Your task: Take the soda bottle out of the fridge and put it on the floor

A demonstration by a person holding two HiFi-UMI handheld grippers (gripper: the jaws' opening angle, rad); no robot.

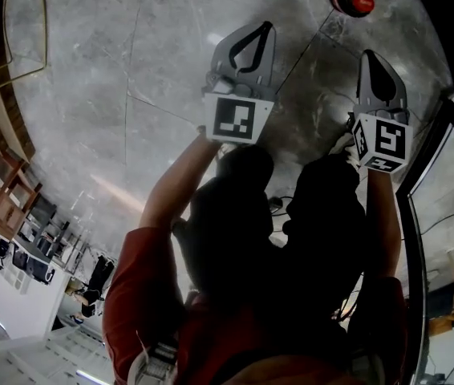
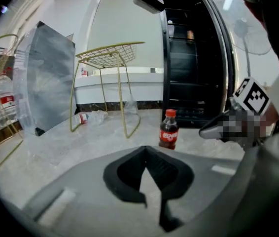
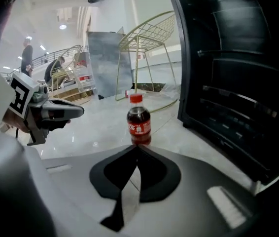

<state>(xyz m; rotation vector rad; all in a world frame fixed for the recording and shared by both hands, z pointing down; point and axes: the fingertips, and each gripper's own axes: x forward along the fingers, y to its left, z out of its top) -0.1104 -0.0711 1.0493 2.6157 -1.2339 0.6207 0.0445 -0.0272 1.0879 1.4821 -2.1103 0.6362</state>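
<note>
The soda bottle [image 3: 139,120], dark cola with a red cap and red label, stands upright on the marble floor just beyond the tips of my right gripper [image 3: 137,147], apart from them. That gripper is shut with nothing between its jaws. In the left gripper view the bottle [image 2: 169,129] stands further off, ahead and slightly right of my left gripper [image 2: 146,148], which is also shut and empty. From the head view the bottle's red cap [image 1: 351,0] shows at the top, beyond the left gripper [image 1: 269,27] and the right gripper [image 1: 369,54], both held above the floor.
The black fridge [image 2: 193,58] stands open close behind the bottle, its shelves [image 3: 238,102] filling the right. A gold wire-frame stand [image 2: 111,53], a grey panel [image 2: 51,78] and a clear bottle lying on the floor [image 2: 83,117] sit to the left. People [image 3: 27,53] are far off.
</note>
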